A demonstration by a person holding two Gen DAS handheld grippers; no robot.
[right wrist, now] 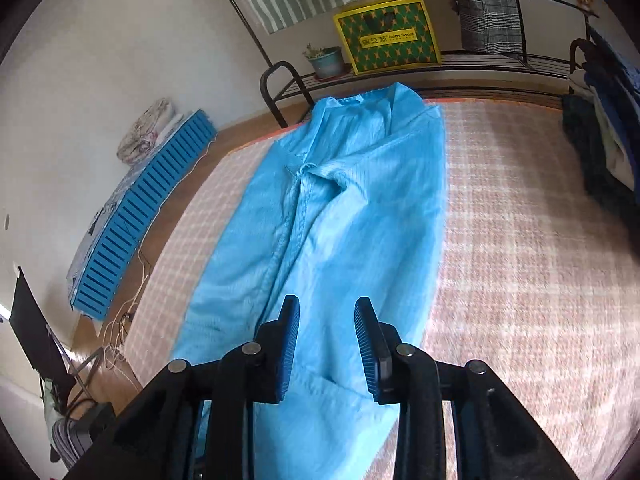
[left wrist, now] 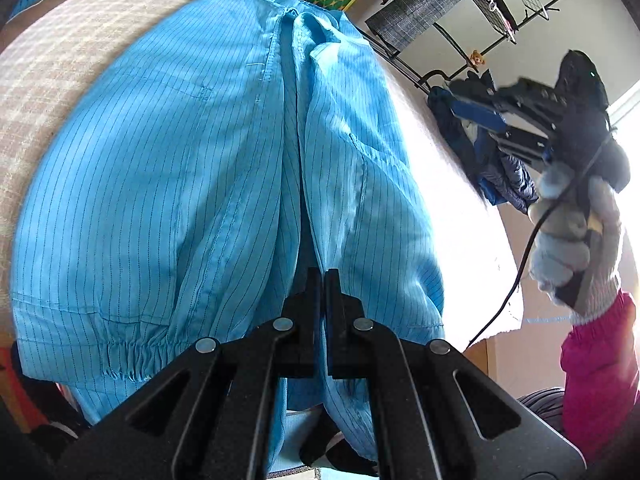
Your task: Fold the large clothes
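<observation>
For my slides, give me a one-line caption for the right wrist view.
Open right gripper above a long blue garment laid lengthwise on a checked bedcover.

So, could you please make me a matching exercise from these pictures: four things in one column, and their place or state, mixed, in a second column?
Things:
1. left tongs
2. right tongs
3. blue garment
4. potted plant

Place or state:
a. open, nothing between them
b. on the metal shelf, beside the yellow-green bag
c. closed
d. lying lengthwise on the checked cover

Pairs: 1-c, 2-a, 3-d, 4-b
</observation>
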